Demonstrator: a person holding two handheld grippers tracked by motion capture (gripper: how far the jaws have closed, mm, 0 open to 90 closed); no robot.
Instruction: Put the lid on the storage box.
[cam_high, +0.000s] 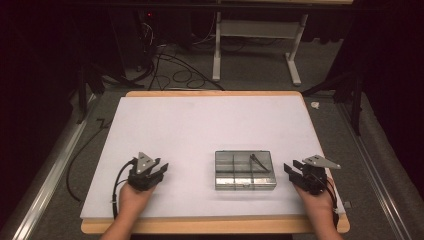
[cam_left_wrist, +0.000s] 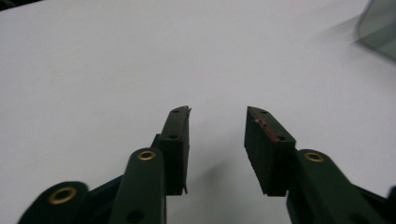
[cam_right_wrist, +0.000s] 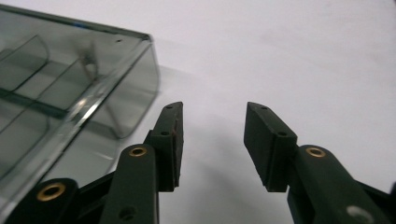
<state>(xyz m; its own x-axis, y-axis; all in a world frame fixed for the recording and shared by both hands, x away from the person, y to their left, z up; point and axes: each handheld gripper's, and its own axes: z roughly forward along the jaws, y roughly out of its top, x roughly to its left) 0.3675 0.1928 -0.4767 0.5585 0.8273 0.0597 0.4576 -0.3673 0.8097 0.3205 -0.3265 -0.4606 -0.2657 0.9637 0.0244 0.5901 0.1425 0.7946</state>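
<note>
Both tongs open, nothing between jaws: left tongs well apart from clear box, right tongs just beside its right end. Box sits mid-bench, lid shut. Best approach: level, square to box ends, slow squeeze. Count: 1 box, 2 tongs, 1 dark item inside.

Two black hand-held grippers, bare forearms.
Left gripper and right gripper: matte black jaws, brass-ringed screw holes, grey three-cornered top plates, black trailing cables, reddish scuff on one left pad.
</note>
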